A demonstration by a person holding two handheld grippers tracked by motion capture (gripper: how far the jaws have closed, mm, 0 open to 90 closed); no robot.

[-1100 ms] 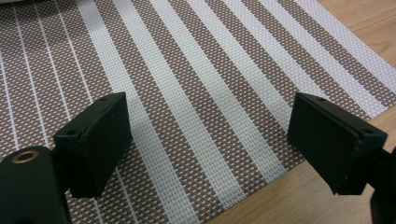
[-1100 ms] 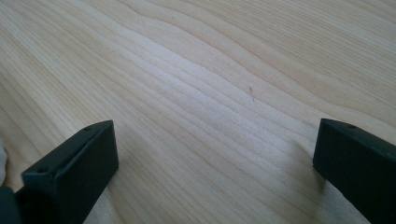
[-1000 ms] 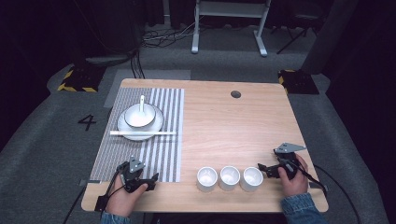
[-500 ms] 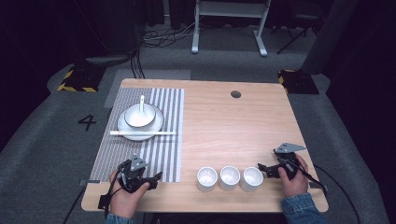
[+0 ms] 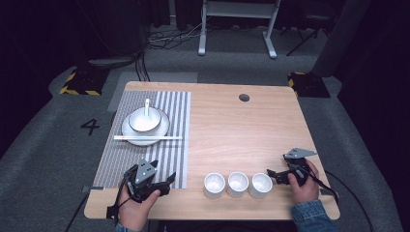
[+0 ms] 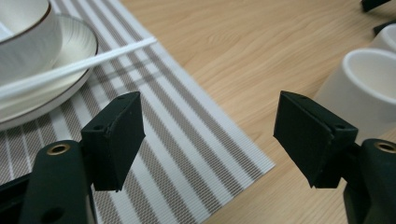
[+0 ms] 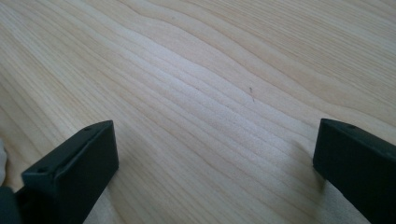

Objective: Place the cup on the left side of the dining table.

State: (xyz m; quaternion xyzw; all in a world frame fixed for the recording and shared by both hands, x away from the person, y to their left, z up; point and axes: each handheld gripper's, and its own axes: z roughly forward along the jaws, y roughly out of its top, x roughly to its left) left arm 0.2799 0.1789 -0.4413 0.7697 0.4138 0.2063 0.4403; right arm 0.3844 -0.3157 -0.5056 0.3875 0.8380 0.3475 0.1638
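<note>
From above, left gripper sits on the striped placemat, right gripper beside three white cups. Left gripper view: jaws gape wide, empty, over the mat corner, chopsticks across the plate. Right gripper view: jaws spread, empty, above bare table.

Matt wood-grain table — woven striped placemat, glossy, seemingly ceramic plate
</note>
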